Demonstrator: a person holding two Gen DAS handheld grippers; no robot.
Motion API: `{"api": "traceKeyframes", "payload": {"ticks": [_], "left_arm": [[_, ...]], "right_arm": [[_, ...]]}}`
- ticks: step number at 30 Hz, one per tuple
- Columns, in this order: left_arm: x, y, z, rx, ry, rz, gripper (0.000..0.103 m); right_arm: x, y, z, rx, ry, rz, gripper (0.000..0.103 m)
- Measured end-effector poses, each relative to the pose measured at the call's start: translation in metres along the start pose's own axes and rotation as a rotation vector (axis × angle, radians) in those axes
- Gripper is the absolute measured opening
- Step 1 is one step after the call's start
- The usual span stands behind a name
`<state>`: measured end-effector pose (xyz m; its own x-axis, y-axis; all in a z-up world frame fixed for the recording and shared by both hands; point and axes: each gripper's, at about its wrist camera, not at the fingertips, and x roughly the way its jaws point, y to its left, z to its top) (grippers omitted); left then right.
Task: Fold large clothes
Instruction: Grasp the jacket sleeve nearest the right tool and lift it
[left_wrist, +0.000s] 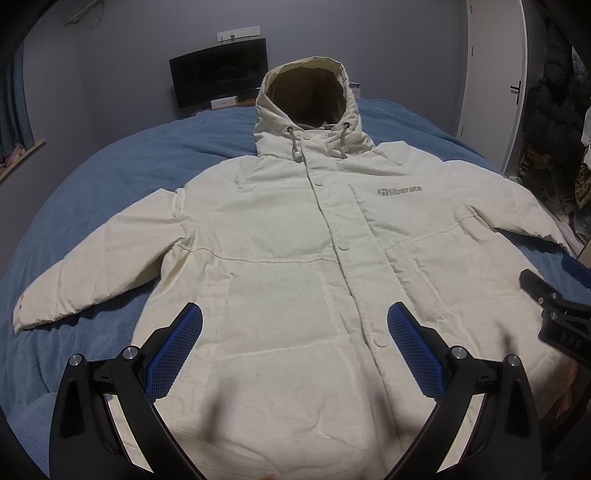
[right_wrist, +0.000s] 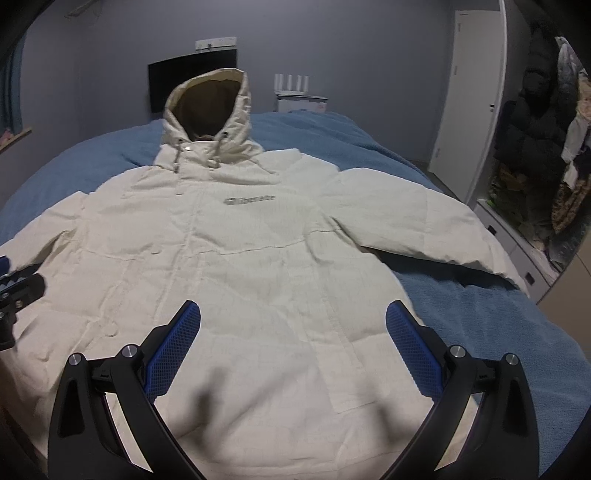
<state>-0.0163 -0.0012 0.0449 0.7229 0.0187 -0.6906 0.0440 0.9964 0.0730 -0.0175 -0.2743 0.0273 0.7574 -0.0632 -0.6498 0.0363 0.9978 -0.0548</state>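
A big cream jacket (left_wrist: 295, 236) lies flat on its back on a bed with a blue blanket (left_wrist: 110, 177). Its front is snapped shut and both sleeves stick out to the sides. The hood (left_wrist: 306, 99) stands up at the far end, near a dark screen (left_wrist: 218, 74) by the grey wall. The left gripper (left_wrist: 294, 328) hangs over the bottom of the jacket with its blue fingers (left_wrist: 173, 350) spread wide, holding nothing. The right gripper (right_wrist: 293, 328) hangs just beside it, fingers wide apart too, with nothing in them.
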Motion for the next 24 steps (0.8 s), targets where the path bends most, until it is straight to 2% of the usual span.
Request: {"api": "traceKeyframes", "payload": {"ticks": [6, 9, 11, 14, 16, 20, 24], "left_arm": [[0.001, 0.008, 0.024, 0.033, -0.002, 0.048, 0.097], [0.004, 0.023, 0.048, -0.002, -0.005, 0.026, 0.097], [0.004, 0.035, 0.065, -0.02, -0.053, 0.008, 0.097], [0.01, 0.05, 0.086, -0.006, -0.103, 0.035, 0.097], [0.022, 0.058, 0.096, -0.005, -0.076, 0.015, 0.097], [0.053, 0.076, 0.106, -0.069, -0.009, -0.022, 0.097], [0.079, 0.086, 0.099, -0.095, 0.03, -0.015, 0.097]], "right_arm": [[0.015, -0.013, 0.026, -0.04, 0.058, -0.076, 0.097], [0.026, -0.028, 0.049, -0.047, 0.065, -0.08, 0.097], [0.041, -0.049, 0.065, 0.01, 0.105, -0.046, 0.097], [0.068, -0.084, 0.079, 0.12, 0.175, -0.022, 0.097], [0.086, -0.106, 0.083, 0.179, 0.209, -0.014, 0.097], [0.118, -0.156, 0.085, 0.296, 0.256, -0.094, 0.097], [0.138, -0.202, 0.069, 0.49, 0.287, -0.047, 0.097]]}}
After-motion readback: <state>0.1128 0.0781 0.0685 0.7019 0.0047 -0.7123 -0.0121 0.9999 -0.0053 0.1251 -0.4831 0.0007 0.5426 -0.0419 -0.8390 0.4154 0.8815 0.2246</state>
